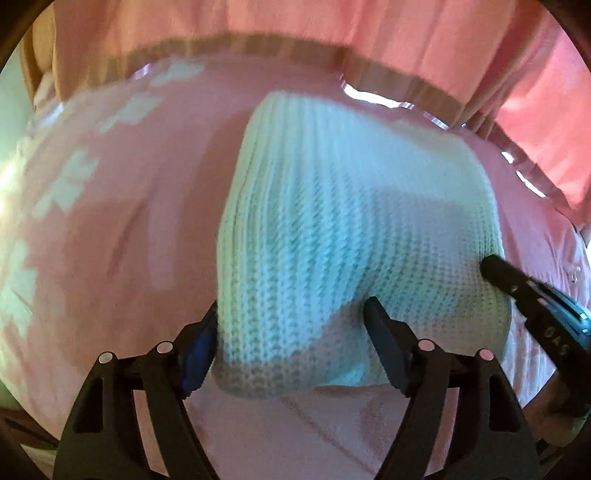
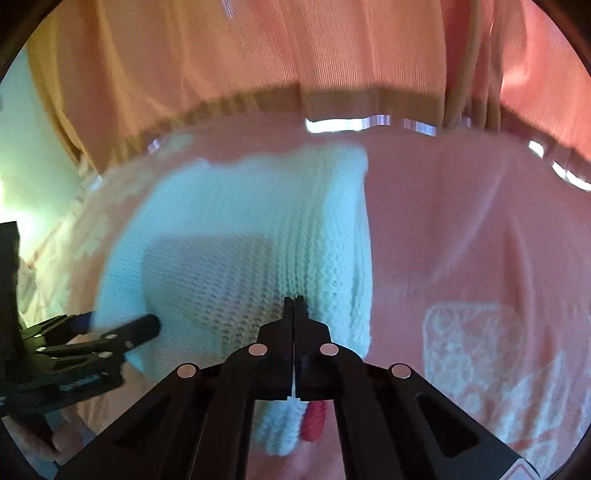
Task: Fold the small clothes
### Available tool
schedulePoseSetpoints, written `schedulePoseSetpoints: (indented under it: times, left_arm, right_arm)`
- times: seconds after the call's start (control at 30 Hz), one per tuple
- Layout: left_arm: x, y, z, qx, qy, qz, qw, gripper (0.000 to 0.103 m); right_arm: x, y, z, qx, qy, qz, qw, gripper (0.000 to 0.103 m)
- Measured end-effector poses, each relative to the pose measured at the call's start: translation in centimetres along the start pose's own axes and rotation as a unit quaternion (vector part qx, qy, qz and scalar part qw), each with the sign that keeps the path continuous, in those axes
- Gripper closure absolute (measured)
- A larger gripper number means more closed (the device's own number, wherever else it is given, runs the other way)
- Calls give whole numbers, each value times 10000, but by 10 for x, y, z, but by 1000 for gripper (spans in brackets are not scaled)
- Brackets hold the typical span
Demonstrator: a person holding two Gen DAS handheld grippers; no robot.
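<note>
A white ribbed knit garment (image 1: 351,221) lies folded on a pink cover (image 1: 147,229). In the left wrist view my left gripper (image 1: 293,306) stands open, and the garment's near folded edge bulges up between its fingers. One finger carries a blue pad (image 1: 199,350) at the garment's left edge. My right gripper (image 1: 493,264) meets the garment's right edge. In the right wrist view that right gripper (image 2: 293,304) is shut, pinching a fold of the knit garment (image 2: 240,229). A strip of white knit shows between its fingers. A small red knit piece (image 2: 314,421) shows beneath it. The left gripper (image 2: 118,321) enters from the left.
The pink cover has white flower prints (image 1: 66,184) and a white lace patch (image 2: 472,350). A pink curtain (image 1: 332,22) hangs behind, above a brown ribbed border (image 1: 258,44). A hand (image 2: 55,443) holds the left tool.
</note>
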State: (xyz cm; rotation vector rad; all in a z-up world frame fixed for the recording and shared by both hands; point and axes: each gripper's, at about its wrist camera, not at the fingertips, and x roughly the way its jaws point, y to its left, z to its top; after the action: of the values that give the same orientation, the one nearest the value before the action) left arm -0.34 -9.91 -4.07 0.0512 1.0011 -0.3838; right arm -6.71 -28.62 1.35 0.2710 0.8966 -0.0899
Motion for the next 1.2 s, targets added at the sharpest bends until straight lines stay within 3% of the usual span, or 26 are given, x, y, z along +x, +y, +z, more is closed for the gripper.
schedulePoseSetpoints:
  times: [0.2, 0.3, 0.4, 0.53, 0.7, 0.73, 0.8, 0.93, 1.0, 1.03, 1.07, 1.1, 1.17, 1.2]
  left_arm:
    - [-43, -15, -3, 440, -883, 277, 9947, 27]
    - [-50, -24, -3, 692, -1137, 479, 9899, 27]
    - [-46, -27, -1, 735, -1088, 507, 9900, 27]
    - [-42, -23, 2, 631, -1004, 488, 9917, 27]
    - [-36, -22, 1, 602, -929, 544, 9924, 27]
    - [-35, -22, 2, 588, -877, 501, 9931, 27]
    - [-33, -18, 6, 485, -787, 292, 9953, 19]
    - [-23, 11, 28, -406, -615, -364, 9966, 12]
    - [-1, 27, 39, -910, -295, -701, 9929, 13]
    - [12, 34, 42, -1135, -142, -862, 9897, 17]
    - [28, 39, 44, -1268, 26, -1126, 9855, 31]
    - [37, 41, 44, -1320, 119, -1238, 9834, 40]
    - [31, 39, 47, -1298, -7, -1409, 9815, 58]
    - [22, 35, 51, -1210, -84, -1480, 9815, 61]
  right_arm:
    - [-45, 16, -10, -342, -851, -496, 9945, 95]
    - [-43, 21, -8, -438, -866, -587, 9935, 92]
    - [-33, 12, -8, -162, -634, -386, 9971, 81]
    - [-24, -5, -6, 260, -448, -211, 9984, 79]
    - [-11, -18, -2, 576, -252, -16, 9980, 65]
    - [-7, -19, -1, 631, -173, 48, 9978, 61]
    - [1, -21, 0, 695, -51, 156, 9974, 40]
    - [28, -21, 3, 786, 289, 308, 9960, 29]
    - [53, -22, 1, 953, 601, 496, 9924, 27]
    - [58, -22, 0, 1001, 590, 508, 9919, 28]
    - [62, -21, 0, 944, 496, 495, 9931, 42]
    - [61, -19, 1, 933, 399, 611, 9930, 77]
    - [52, -16, 8, 1147, 291, 947, 9884, 81]
    - [40, -9, 14, 1035, 100, 1023, 9893, 82]
